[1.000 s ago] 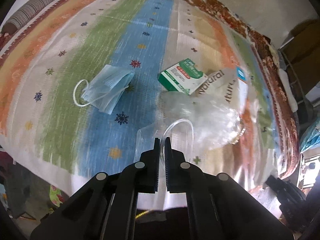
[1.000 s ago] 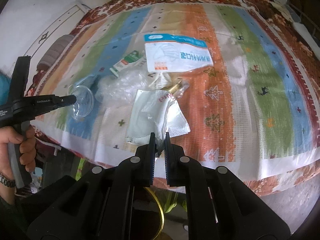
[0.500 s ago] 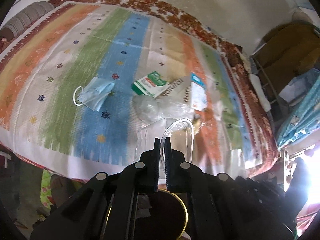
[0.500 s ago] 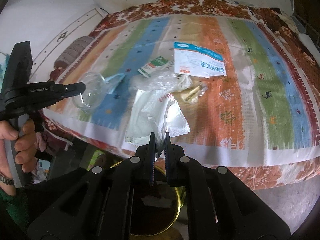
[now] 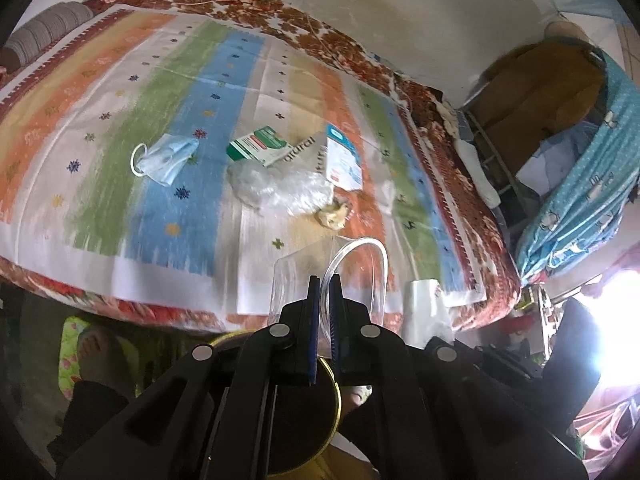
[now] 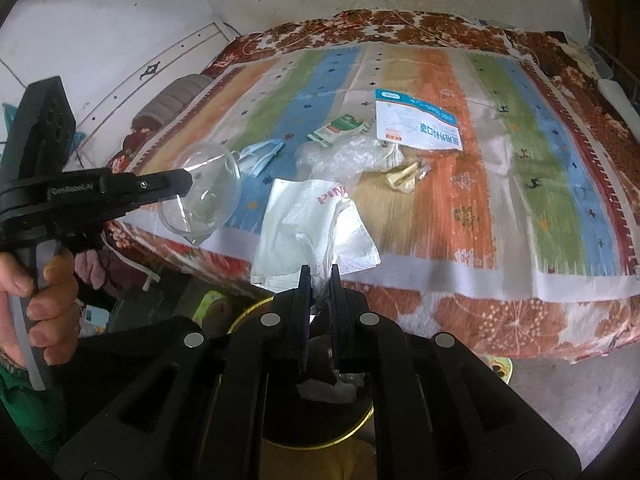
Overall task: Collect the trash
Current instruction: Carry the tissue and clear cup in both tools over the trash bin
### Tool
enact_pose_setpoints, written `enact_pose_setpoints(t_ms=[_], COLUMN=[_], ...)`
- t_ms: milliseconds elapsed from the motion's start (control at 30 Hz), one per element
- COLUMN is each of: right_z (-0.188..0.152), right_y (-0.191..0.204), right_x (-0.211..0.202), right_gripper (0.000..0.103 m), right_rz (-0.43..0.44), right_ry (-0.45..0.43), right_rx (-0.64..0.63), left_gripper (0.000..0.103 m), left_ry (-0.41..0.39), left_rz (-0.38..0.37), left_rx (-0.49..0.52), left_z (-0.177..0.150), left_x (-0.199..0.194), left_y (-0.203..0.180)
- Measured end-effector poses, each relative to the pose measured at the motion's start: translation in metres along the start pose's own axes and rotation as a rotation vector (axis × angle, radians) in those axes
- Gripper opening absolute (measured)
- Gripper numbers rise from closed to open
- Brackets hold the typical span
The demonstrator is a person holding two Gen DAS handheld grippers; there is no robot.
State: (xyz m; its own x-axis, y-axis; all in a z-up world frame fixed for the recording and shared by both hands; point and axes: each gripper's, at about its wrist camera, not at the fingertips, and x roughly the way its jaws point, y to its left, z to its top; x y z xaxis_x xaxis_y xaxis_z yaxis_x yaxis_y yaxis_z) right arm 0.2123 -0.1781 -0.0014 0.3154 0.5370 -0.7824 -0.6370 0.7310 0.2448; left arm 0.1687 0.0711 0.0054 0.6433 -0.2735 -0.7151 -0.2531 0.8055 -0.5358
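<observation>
My left claw [image 5: 323, 278] pinches a clear plastic cup [image 6: 202, 192]; my right claw [image 6: 319, 271] grips a white plastic bag [image 6: 310, 226] with red "PINA" lettering partly folded away. Both hang over a gold-rimmed bin [image 6: 320, 436], mostly hidden. The striped bed [image 5: 120, 92] holds a face mask [image 5: 166, 156] and a green box [image 5: 258, 146], print unreadable.

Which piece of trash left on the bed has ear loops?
The crumpled blue face mask, lying on the blue and green stripes left of the green box. Its white loop curls off one end; the other pieces are packets and wrappers.
</observation>
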Motion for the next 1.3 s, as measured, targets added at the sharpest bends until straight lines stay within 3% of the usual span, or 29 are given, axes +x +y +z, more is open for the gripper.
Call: enact_pose_setpoints(t_ms=[233,500,733,867,1300], right_z=[-0.029,-0.063,-0.085,-0.095,-0.115], right_y=[0.013,0.021,0.030,0.028,0.015], right_x=[-0.007,-0.003,0.009,0.016,0.067], right_gripper=[0.007,0.007,0.007,0.007,0.008], right_rz=[0.013,-0.015,-0.035,-0.053,-0.049], right_ry=[0.013,0.069,0.128,0.164,0.357], right_rx=[-0.004,-0.027,-0.026,-0.016,0.089], left_gripper=[0.004,0.004,0.004,0.004,0.004], left_ry=[0.002,0.038,0.080,0.093,0.224], left_rz=[-0.037,-0.030,0.015,0.077,0.191], left_rx=[-0.012,-0.034,-0.067,-0.072,-0.149], left_z=[-0.029,-0.062,-0.088,-0.101,-0.116], left_x=[-0.011,-0.012,-0.008,-0.002,0.044], left_y=[-0.004,0.000,0.008,0.010,0.032])
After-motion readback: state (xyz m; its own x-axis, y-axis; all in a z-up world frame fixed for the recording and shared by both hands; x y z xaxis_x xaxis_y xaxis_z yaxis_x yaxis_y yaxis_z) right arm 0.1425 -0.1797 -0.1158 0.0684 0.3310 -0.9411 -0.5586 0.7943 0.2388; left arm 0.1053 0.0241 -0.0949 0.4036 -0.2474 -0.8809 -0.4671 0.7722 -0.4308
